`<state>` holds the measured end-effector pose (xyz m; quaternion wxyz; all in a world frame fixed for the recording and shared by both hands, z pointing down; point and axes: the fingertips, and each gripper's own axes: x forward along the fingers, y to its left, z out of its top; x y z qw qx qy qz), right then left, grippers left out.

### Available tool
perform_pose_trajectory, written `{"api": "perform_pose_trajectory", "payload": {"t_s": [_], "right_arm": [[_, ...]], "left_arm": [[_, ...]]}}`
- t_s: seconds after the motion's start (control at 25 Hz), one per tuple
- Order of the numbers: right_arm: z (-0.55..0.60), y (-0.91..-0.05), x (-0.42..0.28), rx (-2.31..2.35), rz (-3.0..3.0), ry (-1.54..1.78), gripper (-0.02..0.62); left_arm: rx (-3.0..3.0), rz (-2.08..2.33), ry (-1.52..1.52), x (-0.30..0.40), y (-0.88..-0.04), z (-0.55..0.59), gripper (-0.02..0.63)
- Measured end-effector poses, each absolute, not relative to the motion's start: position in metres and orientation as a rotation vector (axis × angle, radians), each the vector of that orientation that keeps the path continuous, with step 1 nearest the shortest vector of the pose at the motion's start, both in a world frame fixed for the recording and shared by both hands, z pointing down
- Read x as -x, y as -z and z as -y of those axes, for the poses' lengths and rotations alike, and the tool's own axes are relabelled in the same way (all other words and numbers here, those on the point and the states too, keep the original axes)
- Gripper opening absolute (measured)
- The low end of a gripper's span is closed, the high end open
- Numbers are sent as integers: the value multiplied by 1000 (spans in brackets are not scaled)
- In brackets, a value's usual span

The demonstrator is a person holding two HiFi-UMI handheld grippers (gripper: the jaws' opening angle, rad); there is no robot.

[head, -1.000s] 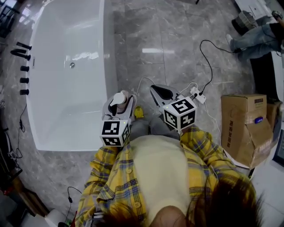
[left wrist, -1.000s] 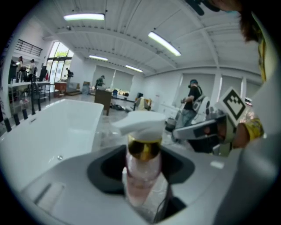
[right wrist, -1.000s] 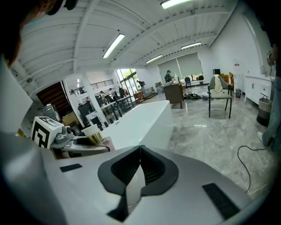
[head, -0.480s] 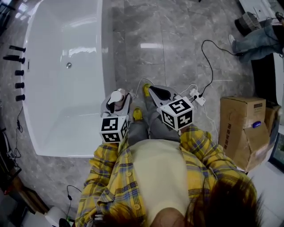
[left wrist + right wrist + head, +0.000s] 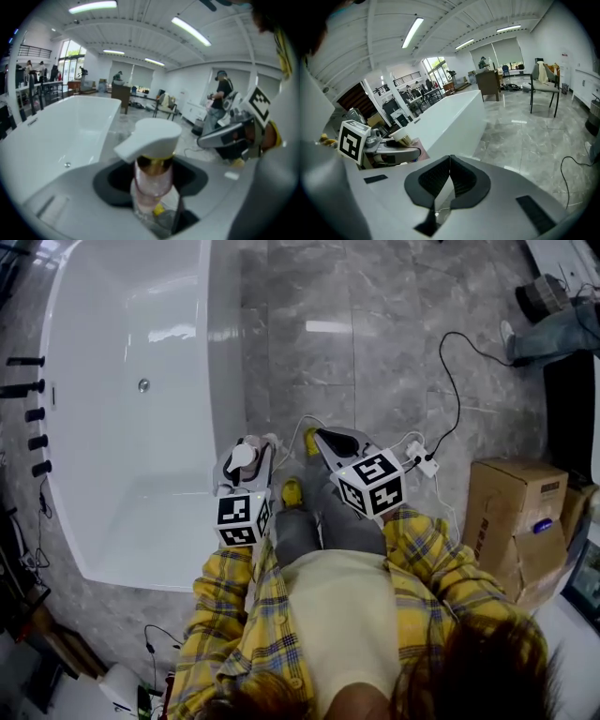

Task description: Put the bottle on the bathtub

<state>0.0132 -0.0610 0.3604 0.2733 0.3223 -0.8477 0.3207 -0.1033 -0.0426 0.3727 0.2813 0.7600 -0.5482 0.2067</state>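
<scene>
My left gripper [image 5: 246, 460] is shut on a clear pink pump bottle [image 5: 151, 185] with a white pump head [image 5: 243, 455] and gold collar. The bottle stands upright between the jaws, held in the air beside the outer wall of the white bathtub [image 5: 217, 352], near its right rim. In the left gripper view the tub [image 5: 51, 136] lies ahead to the left. My right gripper [image 5: 335, 441] hangs over the grey marble floor, shut with nothing between its jaws [image 5: 449, 180]. The right gripper view shows the left gripper [image 5: 391, 149] with the bottle's pump head [image 5: 399, 135] at its left.
Black taps [image 5: 28, 413] line the tub's far left side. A power strip [image 5: 418, 462] and black cable [image 5: 450, 371] lie on the floor to the right. A cardboard box [image 5: 514, 521] stands at right. A person's legs [image 5: 562, 329] show at top right.
The head view has shifted; both grippers sit slightly lower and nearer the tub's right wall. The left gripper still holds the bottle and the right stays shut.
</scene>
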Motion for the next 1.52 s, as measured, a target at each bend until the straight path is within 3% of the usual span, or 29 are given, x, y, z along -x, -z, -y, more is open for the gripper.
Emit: {"api": "perform_pose_trajectory", "payload": {"t_s": [0.56,1.52], "right_arm": [[130,-448,-13,-760,2195,-890,14],[143,-594,-9,-697,2126,-909,14]], "left_arm": [[-1982,1476,-694,109,-469,121,216],[-1909,1441,-814,94,-638,161,216]]}}
